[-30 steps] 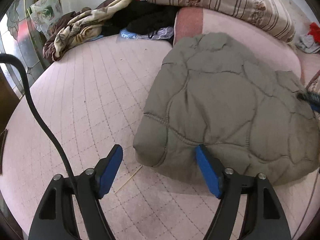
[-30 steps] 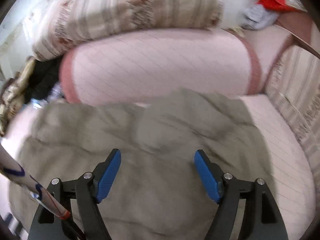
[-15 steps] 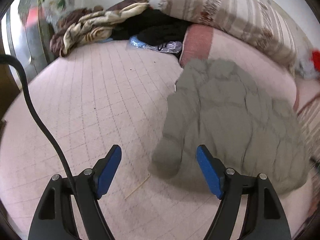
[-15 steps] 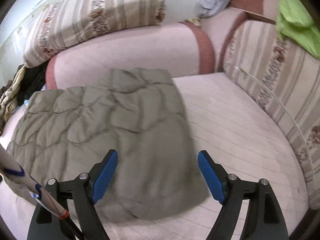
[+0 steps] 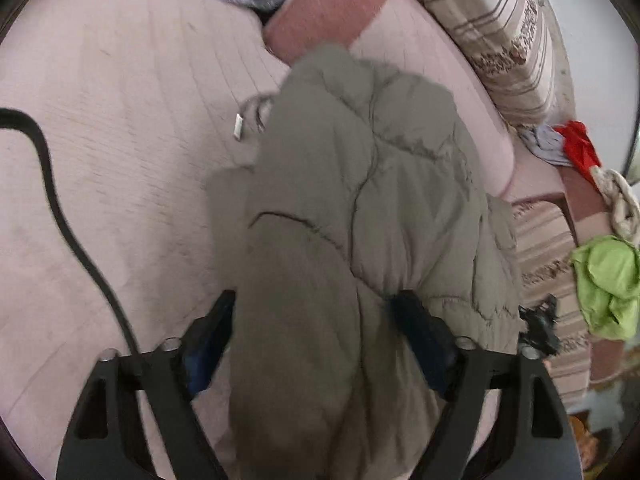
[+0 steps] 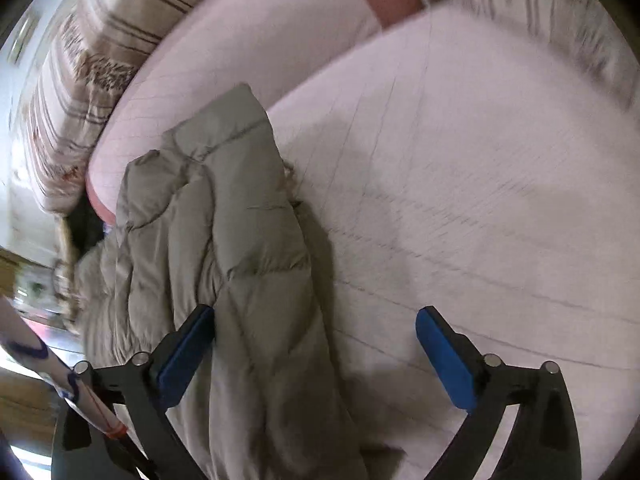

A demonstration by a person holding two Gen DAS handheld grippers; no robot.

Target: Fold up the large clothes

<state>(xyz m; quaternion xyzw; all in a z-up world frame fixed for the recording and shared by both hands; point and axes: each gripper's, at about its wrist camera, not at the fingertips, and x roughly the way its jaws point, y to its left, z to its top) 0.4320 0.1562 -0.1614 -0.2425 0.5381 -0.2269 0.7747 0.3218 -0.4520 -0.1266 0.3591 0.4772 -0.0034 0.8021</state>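
A grey-green quilted jacket lies bunched lengthwise on the pink quilted mattress, its far end against a pink bolster. My left gripper hangs low over the jacket's near end. Its jaws are opening, and the padded fabric fills the gap between the blue pads. In the right wrist view the jacket runs along the left finger. My right gripper is opening wide; its right pad stands over bare mattress, so only the jacket's edge lies between the jaws.
Striped cushions line the back of the mattress. Red cloth and green cloth lie at the right edge. A black cable crosses the left side. A white stick with blue marks juts in at lower left.
Both grippers have swung round and dropped close to the jacket. Its near end now lies between the left fingers, and its edge by the right gripper's left finger. Both jaws stand wider.
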